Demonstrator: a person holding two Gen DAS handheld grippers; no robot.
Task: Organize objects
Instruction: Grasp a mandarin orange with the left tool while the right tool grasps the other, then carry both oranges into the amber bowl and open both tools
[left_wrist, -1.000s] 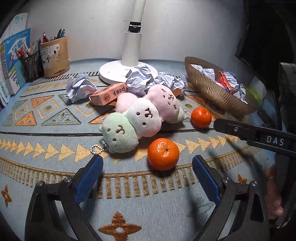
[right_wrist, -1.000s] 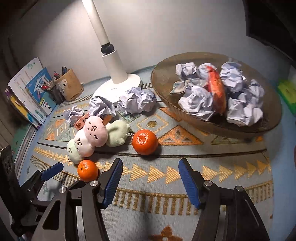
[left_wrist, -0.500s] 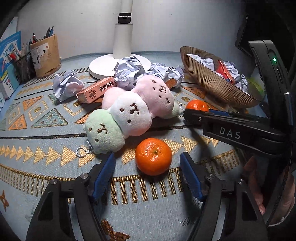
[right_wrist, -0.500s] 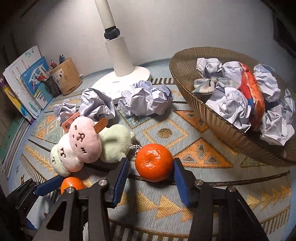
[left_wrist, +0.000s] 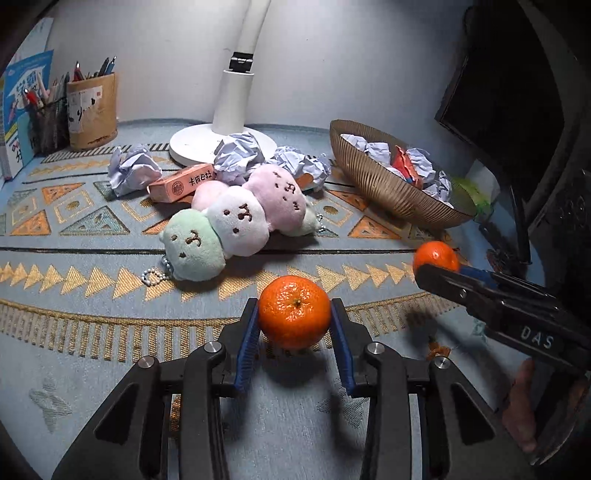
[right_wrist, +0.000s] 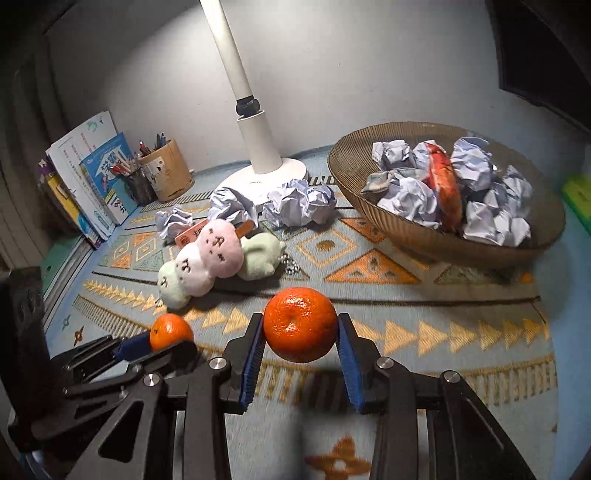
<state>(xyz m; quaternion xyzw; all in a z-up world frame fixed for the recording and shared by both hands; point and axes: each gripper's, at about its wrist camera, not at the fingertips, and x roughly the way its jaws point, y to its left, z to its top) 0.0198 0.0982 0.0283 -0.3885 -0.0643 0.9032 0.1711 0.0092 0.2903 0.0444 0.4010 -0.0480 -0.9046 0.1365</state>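
Observation:
My left gripper (left_wrist: 294, 325) is shut on a tangerine (left_wrist: 294, 316) low over the patterned mat. My right gripper (right_wrist: 300, 332) is shut on a second tangerine (right_wrist: 300, 324) and holds it a little above the mat. Each gripper shows in the other's view: the right one with its tangerine (left_wrist: 436, 256) at the right of the left wrist view, the left one with its tangerine (right_wrist: 170, 331) at the lower left of the right wrist view. A three-ball plush toy (left_wrist: 236, 225) lies behind both. A woven basket (right_wrist: 424, 236) holds crumpled paper at the right.
A white lamp base (left_wrist: 218, 142) stands at the back centre with crumpled paper balls (left_wrist: 236, 157) and a small orange box (left_wrist: 183, 183) around it. A pen holder (left_wrist: 92, 110) and books (right_wrist: 85, 184) stand at the back left. A dark monitor (left_wrist: 517, 110) rises at the right.
Both grippers closed on their tangerines. The right one lifted its fruit off the mat and pulled it back toward the front; the left one moved forward around its fruit.

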